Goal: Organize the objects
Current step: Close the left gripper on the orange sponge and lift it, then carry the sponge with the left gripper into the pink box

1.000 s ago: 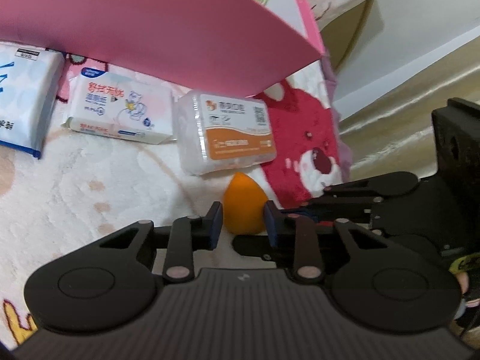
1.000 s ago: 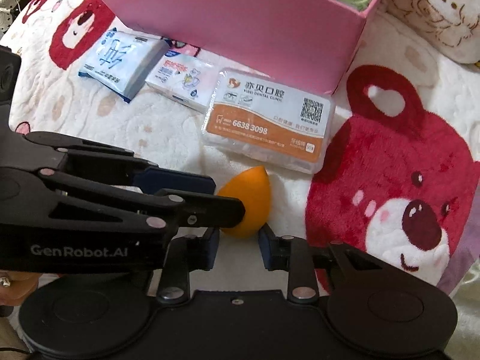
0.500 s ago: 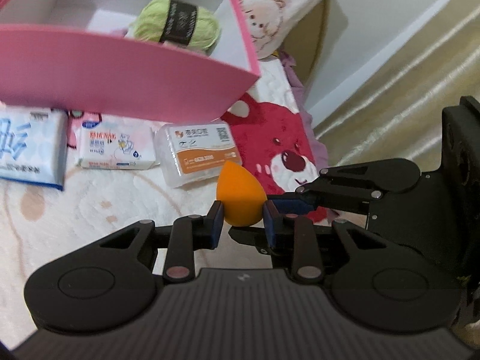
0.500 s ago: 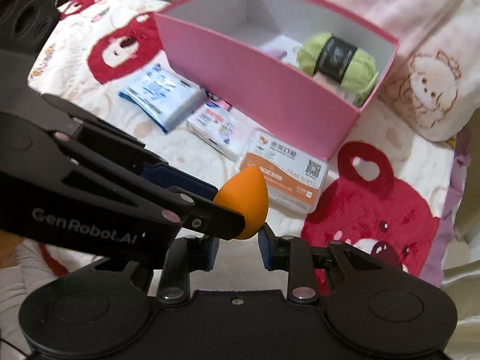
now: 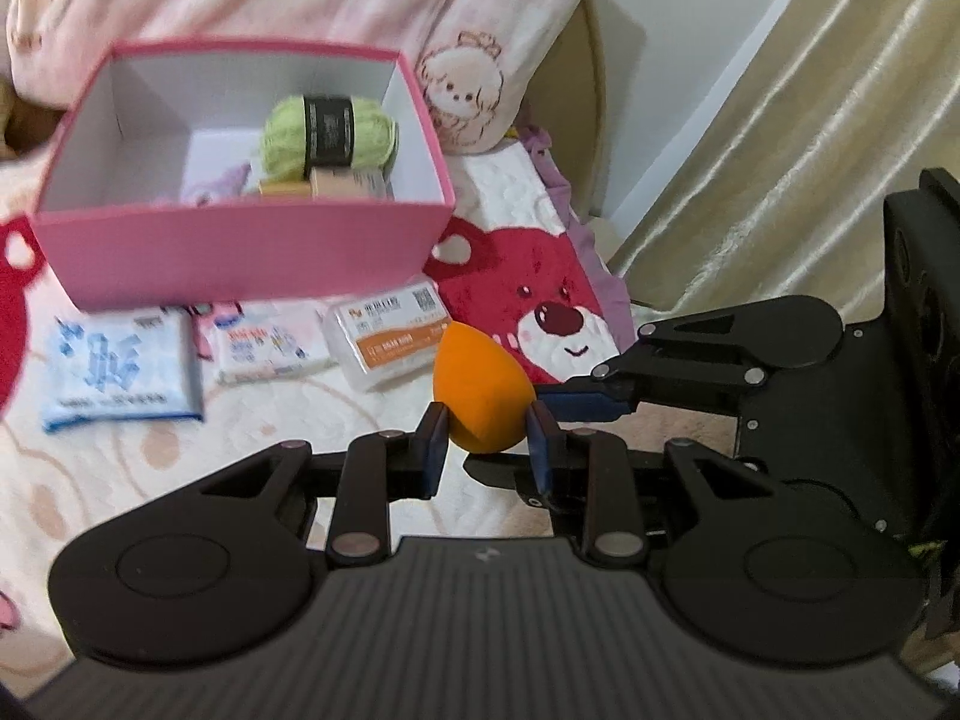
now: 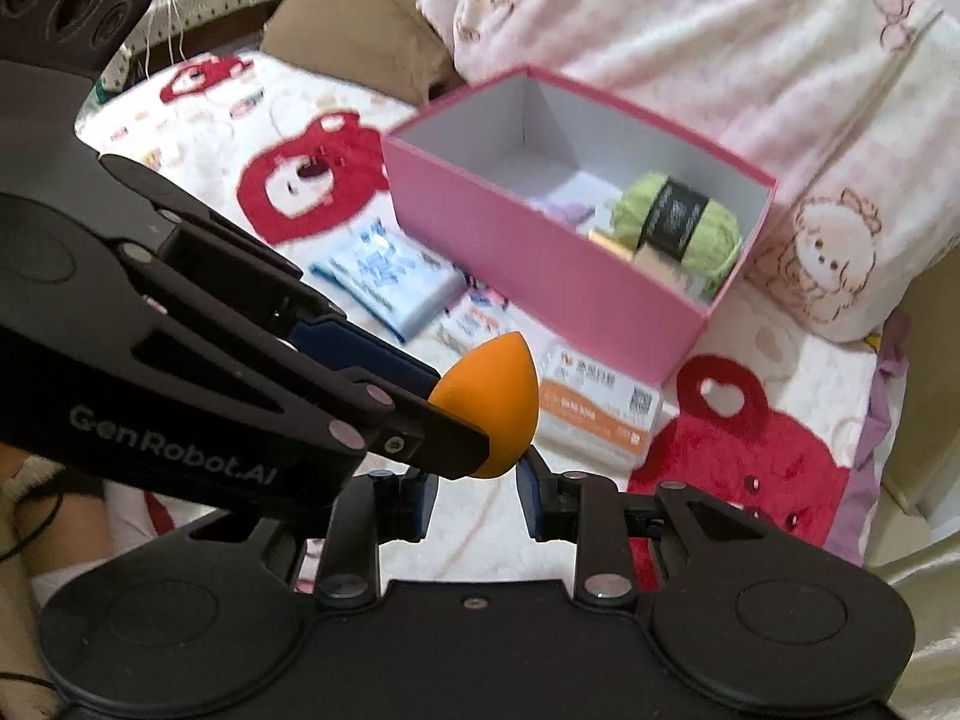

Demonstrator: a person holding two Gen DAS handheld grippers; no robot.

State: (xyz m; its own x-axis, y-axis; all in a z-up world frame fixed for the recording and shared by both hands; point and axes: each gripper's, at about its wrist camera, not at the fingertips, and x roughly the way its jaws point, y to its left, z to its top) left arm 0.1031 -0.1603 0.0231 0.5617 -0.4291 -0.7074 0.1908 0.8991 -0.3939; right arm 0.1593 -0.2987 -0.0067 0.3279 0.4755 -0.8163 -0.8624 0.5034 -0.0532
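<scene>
Left tool (image 5: 487,432) grips orange sponge (image 5: 483,387), tip up-left, apparently above blanket; right tool (image 6: 477,495) released.

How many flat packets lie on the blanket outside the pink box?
3, in a row before the pink box: blue tissue pack, pink-white pack, orange-labelled case. None seem hidden.

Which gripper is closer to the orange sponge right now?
Left. The left gripper is shut on the orange sponge, holding it above the blanket. The right gripper is open just beneath and beside it, not gripping it.
</scene>
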